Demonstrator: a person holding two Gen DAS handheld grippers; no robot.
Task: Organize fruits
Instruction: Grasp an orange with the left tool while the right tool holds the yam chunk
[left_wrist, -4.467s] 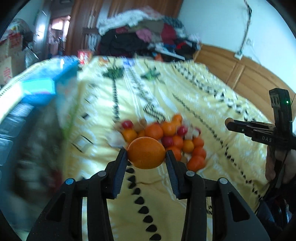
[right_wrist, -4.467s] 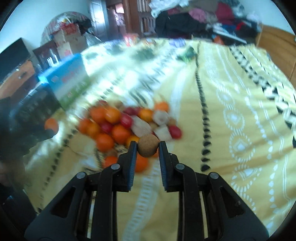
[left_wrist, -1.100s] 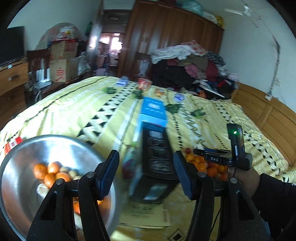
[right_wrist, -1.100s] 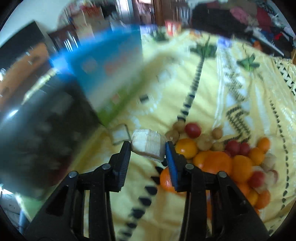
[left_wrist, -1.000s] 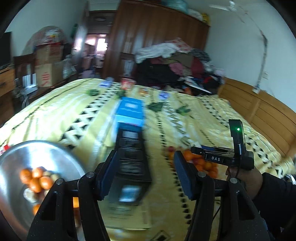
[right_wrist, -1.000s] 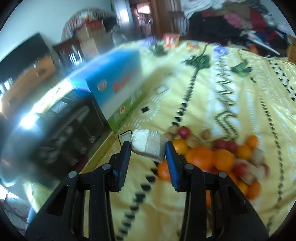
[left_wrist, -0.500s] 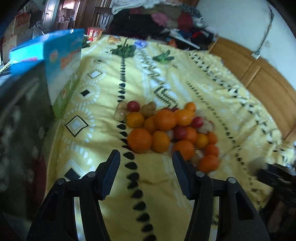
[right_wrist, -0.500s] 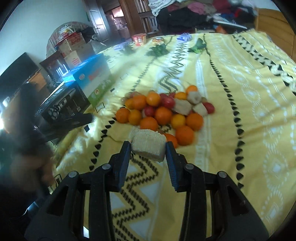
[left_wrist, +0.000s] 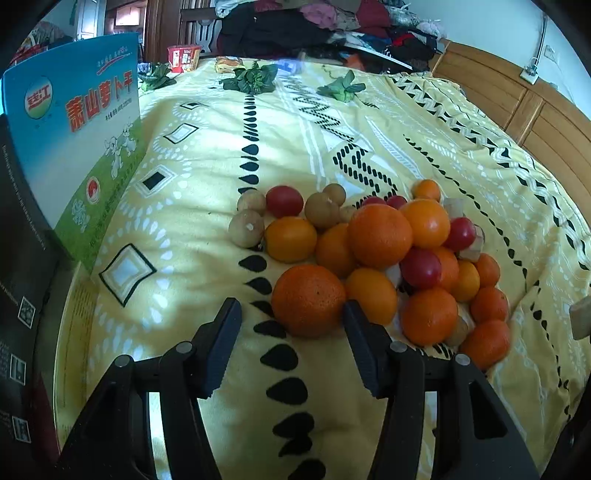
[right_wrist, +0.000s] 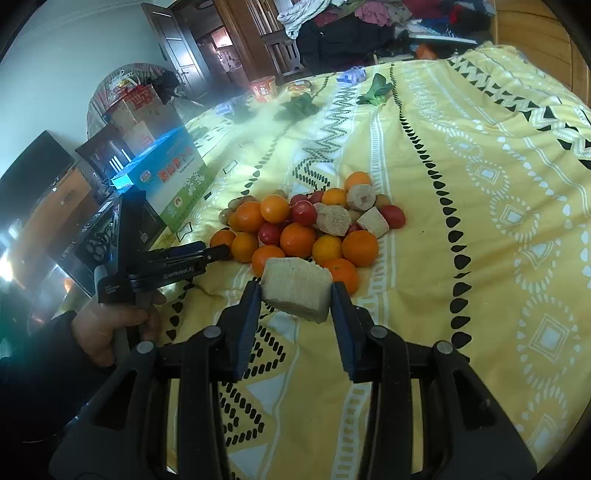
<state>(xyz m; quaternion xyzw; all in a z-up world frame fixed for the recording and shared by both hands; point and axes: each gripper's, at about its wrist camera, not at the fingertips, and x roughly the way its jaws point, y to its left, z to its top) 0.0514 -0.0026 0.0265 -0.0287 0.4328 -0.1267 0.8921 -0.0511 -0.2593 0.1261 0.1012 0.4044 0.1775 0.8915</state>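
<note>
A pile of oranges, red tomatoes, small brown fruits and pale cut chunks lies on the yellow patterned bedspread. My left gripper hovers low at the pile's near edge, open. The nearest big orange sits between its fingertips, close to the right finger, with a gap on the left. In the right wrist view the left gripper reaches the pile's left side, held by a hand. My right gripper is shut on a pale cut chunk, held above the bedspread just short of the pile.
A blue and green carton stands left of the pile, with a black box beside it. A metal bowl's rim shows behind the hand. Green leaves and snack packs lie farther up the bed; a wooden headboard runs along the right.
The left gripper has swung away from the metal bowl, past the boxes, and dropped down to the fruit pile. The right gripper has pulled back from the pile, still gripping the chunk.
</note>
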